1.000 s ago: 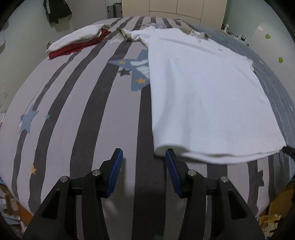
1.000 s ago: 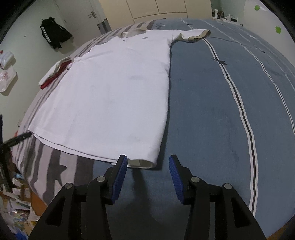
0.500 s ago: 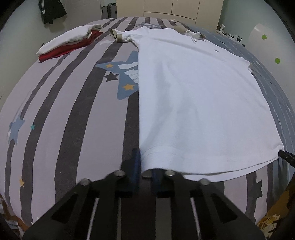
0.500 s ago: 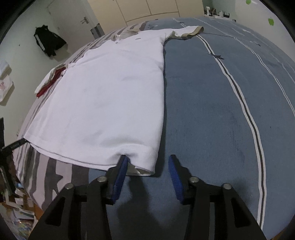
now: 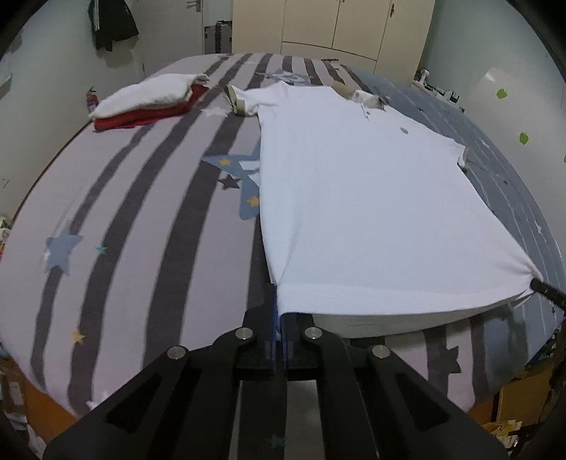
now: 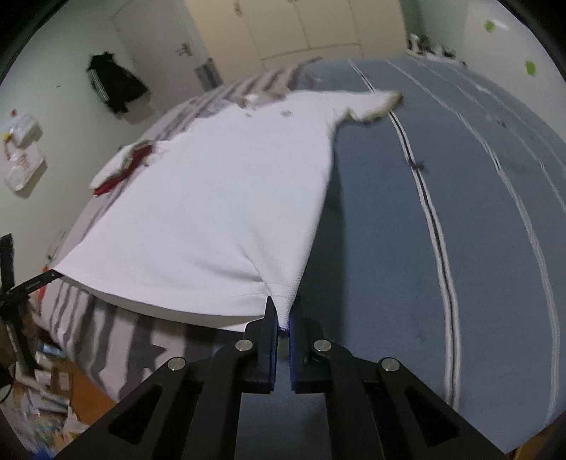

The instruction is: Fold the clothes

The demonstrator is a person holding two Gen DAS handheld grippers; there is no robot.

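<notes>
A white polo shirt [image 5: 353, 194] [image 6: 219, 212] lies face up on the bed, collar at the far end. My left gripper [image 5: 277, 318] is shut on the shirt's near left hem corner. My right gripper [image 6: 281, 329] has its jaws closing on the near right hem corner, which is pinched between the blue pads. The hem hangs stretched between the two grippers, raised off the cover with a shadow beneath it. Each gripper's tip shows at the edge of the other's view, the right gripper [image 5: 544, 290] and the left gripper [image 6: 35, 283].
A folded stack of white and red clothes [image 5: 148, 102] [image 6: 120, 166] sits at the bed's far left. The cover is grey-striped [image 5: 141, 212] on the left and blue [image 6: 442, 212] on the right. A wardrobe [image 5: 353, 28] and a hanging black jacket [image 5: 113, 24] stand behind. Clutter lies on the floor.
Both grippers went from open in front of the hem to shut on its corners. They then rose, lifting the hem off the bed.
</notes>
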